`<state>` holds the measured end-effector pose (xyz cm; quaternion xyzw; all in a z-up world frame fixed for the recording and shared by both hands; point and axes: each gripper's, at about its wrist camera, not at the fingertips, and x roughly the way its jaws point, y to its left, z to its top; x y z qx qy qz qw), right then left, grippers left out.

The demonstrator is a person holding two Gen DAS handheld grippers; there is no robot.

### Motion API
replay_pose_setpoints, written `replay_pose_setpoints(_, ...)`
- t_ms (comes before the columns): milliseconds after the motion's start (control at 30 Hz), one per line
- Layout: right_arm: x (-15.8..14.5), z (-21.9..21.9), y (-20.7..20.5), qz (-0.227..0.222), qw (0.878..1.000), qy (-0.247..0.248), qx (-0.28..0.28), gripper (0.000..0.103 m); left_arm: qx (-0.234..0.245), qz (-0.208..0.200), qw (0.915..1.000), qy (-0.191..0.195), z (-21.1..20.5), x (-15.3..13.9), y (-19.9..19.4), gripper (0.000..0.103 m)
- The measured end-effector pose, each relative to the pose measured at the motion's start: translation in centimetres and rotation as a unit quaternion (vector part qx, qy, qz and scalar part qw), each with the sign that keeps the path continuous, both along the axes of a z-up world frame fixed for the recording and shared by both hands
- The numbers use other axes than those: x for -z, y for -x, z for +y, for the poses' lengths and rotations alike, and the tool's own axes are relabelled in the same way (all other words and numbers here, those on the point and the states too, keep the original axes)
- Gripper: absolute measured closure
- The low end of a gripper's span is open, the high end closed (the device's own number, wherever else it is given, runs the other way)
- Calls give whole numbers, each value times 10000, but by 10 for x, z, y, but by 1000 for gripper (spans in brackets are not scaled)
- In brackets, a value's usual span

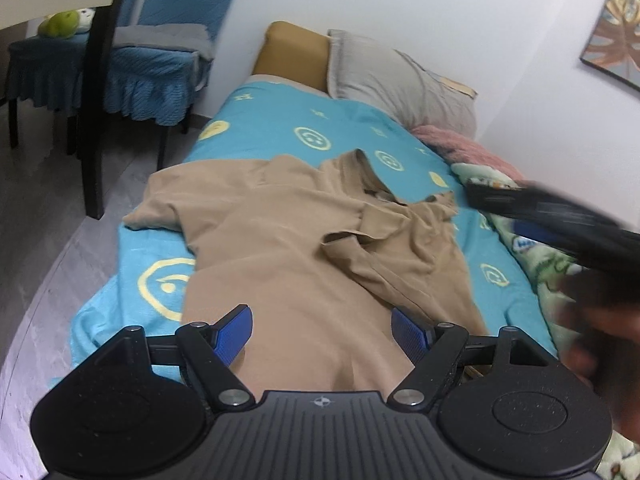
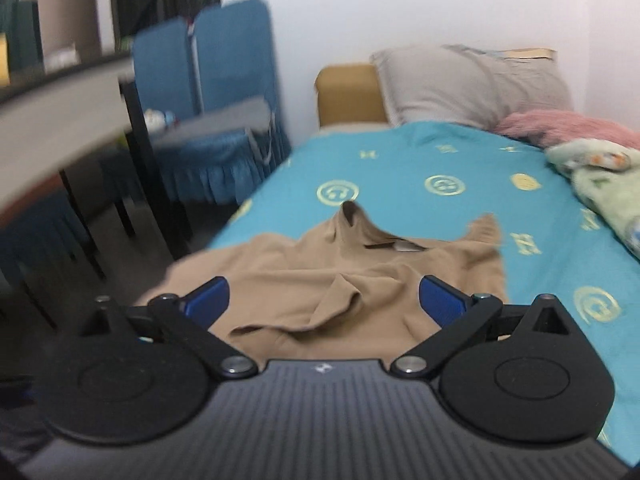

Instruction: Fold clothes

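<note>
A tan shirt (image 1: 304, 240) lies spread but rumpled on the turquoise bed cover (image 1: 280, 128), its collar toward the pillow (image 1: 400, 80) at twelve o'clock, seemingly laid out for folding. The left claw (image 1: 322, 326) hangs spread and empty over the hem. The right claw (image 2: 324, 300), also spread and empty, has the shirt ahead at twelve o'clock.

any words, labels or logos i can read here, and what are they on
No text reads clearly.
Blue lettering on the green blanket: too blurred to read.
Neck tag inside the tan shirt: too small to read.
Yellow round symbols on the blue bedsheet: pattern, not words.
Small emblem on the right gripper: no lettering.
</note>
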<state>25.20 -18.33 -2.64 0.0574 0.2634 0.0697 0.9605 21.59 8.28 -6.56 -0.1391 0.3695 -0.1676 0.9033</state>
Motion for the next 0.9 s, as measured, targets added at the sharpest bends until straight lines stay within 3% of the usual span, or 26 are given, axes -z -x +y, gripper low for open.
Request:
replay_pose_setpoints(133,-31,-37,90,-83,9978,-497,438,0,334,128,9991,221,-17,-1,14,24)
replay_pose_setpoints(267,-37,-77,173,-244,9877,-1117,1070,0,808,428,9941,581,-41,1,38,24)
replay_pose_setpoints(400,-31,-106,228,-204,9746,-1476,1669,0,1333,937,9805,1101,-79,11,67,25)
replay_pose_setpoints(567,-23,-122,247,-391,9699,-1510,1872,0,1837,1610,9556,1650,-136,32,104,25)
replay_pose_setpoints(767,-5,-121,245,-358,9695,-1296,2051,0,1777,2000,9486,1688,-177,57,116,26)
replay_pose_setpoints(900,3,-121,249,-301,9685,-1226,2146,0,1599,2077,9479,1810,-187,68,107,32)
